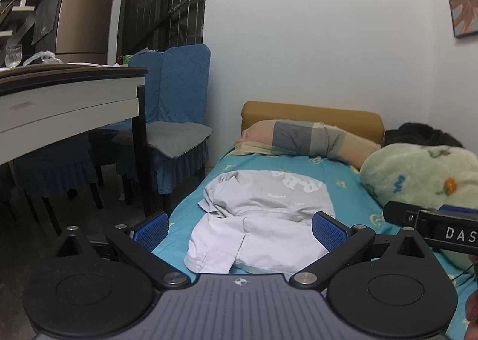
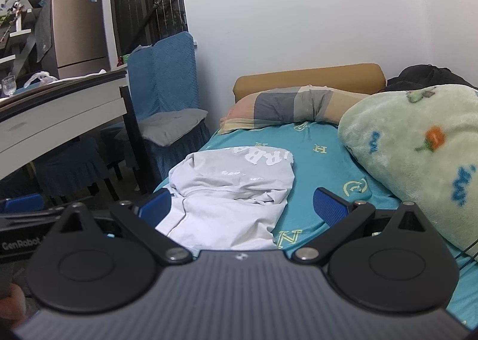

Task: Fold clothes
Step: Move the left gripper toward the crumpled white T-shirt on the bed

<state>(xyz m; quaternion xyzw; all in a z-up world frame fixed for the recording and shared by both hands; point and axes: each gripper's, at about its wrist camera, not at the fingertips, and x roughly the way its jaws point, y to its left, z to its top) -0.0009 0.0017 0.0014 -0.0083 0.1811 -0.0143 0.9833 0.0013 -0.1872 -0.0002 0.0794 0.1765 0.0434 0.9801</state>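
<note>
Softly rumpled grey cotton shirt (image 1: pixel 263 214)

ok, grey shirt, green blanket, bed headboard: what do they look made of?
Grey shirt: thin matte knit, likely cotton jersey; soft creases, white printed letters.
Green blanket: plush fleece, probably synthetic; fuzzy nap, bulky rounded folds.
Headboard: tan padded cover, smooth with a faint sheen, maybe faux leather; cannot tell for sure.
</note>
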